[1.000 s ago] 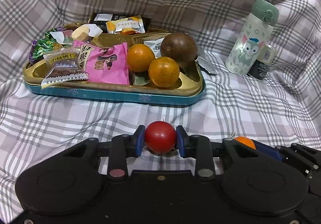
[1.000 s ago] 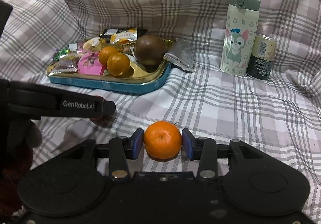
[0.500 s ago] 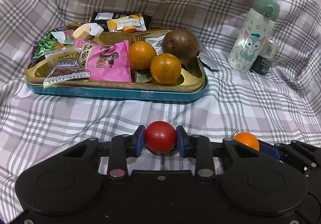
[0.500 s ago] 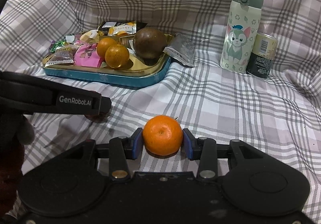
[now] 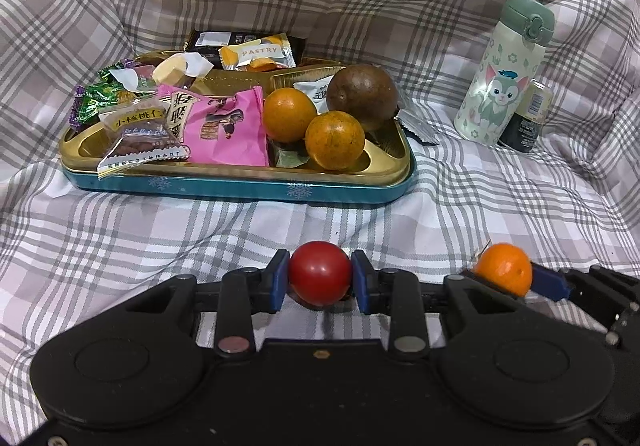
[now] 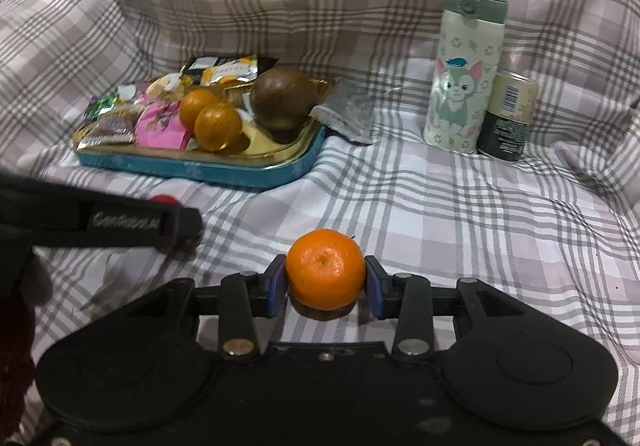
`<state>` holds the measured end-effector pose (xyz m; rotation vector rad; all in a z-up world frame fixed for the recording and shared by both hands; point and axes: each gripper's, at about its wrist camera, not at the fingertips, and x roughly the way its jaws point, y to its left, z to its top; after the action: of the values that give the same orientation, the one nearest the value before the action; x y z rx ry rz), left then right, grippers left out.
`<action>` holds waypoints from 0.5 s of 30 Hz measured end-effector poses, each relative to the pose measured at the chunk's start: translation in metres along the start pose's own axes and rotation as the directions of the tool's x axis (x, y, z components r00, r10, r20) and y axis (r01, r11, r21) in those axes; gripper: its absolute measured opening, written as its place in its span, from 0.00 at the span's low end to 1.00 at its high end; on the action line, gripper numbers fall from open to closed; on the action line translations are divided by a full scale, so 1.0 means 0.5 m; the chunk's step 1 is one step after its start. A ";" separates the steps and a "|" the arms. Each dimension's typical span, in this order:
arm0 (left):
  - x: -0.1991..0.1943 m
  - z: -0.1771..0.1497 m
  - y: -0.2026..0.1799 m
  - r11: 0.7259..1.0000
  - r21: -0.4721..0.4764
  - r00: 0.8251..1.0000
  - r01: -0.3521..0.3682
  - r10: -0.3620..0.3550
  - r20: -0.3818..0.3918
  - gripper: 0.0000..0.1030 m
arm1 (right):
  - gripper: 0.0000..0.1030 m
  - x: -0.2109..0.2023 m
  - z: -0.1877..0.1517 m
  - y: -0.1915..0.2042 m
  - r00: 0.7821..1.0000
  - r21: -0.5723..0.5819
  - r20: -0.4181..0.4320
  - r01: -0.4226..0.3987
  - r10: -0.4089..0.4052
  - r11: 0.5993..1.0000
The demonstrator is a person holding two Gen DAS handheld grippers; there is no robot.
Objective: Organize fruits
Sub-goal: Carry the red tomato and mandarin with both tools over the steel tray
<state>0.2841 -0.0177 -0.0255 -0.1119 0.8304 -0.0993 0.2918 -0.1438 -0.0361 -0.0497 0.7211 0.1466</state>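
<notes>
Tray [image 5: 240,186] at 12 o'clock on plaid cloth [image 5: 120,246] holds two oranges [image 5: 335,141], brown fruit [image 5: 362,96], snack packets [image 5: 224,130]. Bottle [image 5: 505,78] and can [image 5: 528,118] at 2 o'clock, touching. Left gripper [image 5: 320,280] clamps tomato [image 5: 319,278]; right gripper [image 6: 325,280] clamps tangerine [image 6: 325,274]. Both held near the cloth, short of the tray, side by side. Silver packet [image 6: 344,112] leans on tray's right end.

Ahead of the gripper on the plaid cloth [image 5: 320,214], snack packets [image 5: 224,122] crowd the far-left side of the tin, a grey packet [image 6: 346,112] leans at its right end, and far right a bottle [image 6: 466,62] touches a can [image 6: 508,114].
</notes>
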 end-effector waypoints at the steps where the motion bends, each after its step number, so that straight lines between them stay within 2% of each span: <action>1: -0.002 -0.001 0.000 1.000 0.001 1.000 -0.001 0.001 0.003 0.40 | 0.40 -0.001 0.002 -0.004 1.000 0.010 0.002 -0.001 0.001 1.000; 10: -0.034 -0.001 0.006 1.000 0.008 0.998 -0.013 0.012 0.063 0.40 | 0.40 -0.012 0.013 -0.023 0.999 0.073 0.027 -0.021 0.019 0.997; 15: -0.067 -0.013 -0.003 0.998 0.061 0.993 -0.034 0.027 0.116 0.40 | 0.40 -0.018 0.013 -0.020 0.998 0.076 0.040 -0.050 0.047 0.996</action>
<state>0.2566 -0.0149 -0.0051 -0.0454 0.7133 -0.0893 0.2907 -0.1544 -0.0253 0.0442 0.6900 0.1654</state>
